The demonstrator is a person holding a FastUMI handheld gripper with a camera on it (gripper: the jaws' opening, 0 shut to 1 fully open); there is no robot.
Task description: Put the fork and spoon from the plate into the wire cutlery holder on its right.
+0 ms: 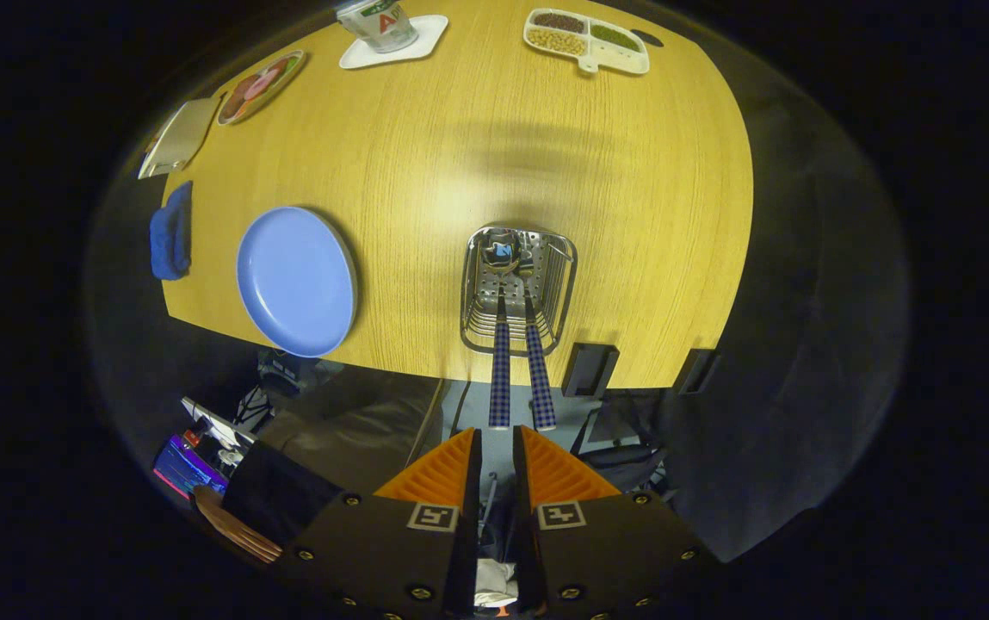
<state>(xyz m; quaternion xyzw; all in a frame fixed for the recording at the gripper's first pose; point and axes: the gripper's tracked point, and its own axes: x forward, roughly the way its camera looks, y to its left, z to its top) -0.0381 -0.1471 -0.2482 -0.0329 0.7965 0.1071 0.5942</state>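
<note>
Cloth (170, 231), blue and folded, lies at the left edge of the wooden table (546, 155). Beyond it, along the same edge, sit a flat pale board (177, 138) and an oval dish (260, 86) with mixed contents.

Just right of the cloth rests the blue plate (296, 280), close to the near table edge, with no cutlery on it.

At the far side of the table a can (378, 21) stands on a white coaster (395, 41).

Right of the plate, near the table's front edge, stands the wire cutlery holder (518, 288). Two utensils stand in it, heads down, side by side. Their checked handles rise out of the basket toward the camera: the left utensil (500, 379) and the right utensil (540, 379). One bowl-shaped head shows at the basket bottom; which handle is the fork and which the spoon cannot be told.

The gripper (497, 439) hangs just short of the handle ends, directly in line with them. Its fingers stand nearly closed, with a narrow gap between them, and grasp nothing.

Farther right, at the far table edge, lies a white divided tray (587, 41) with three fillings.
</note>
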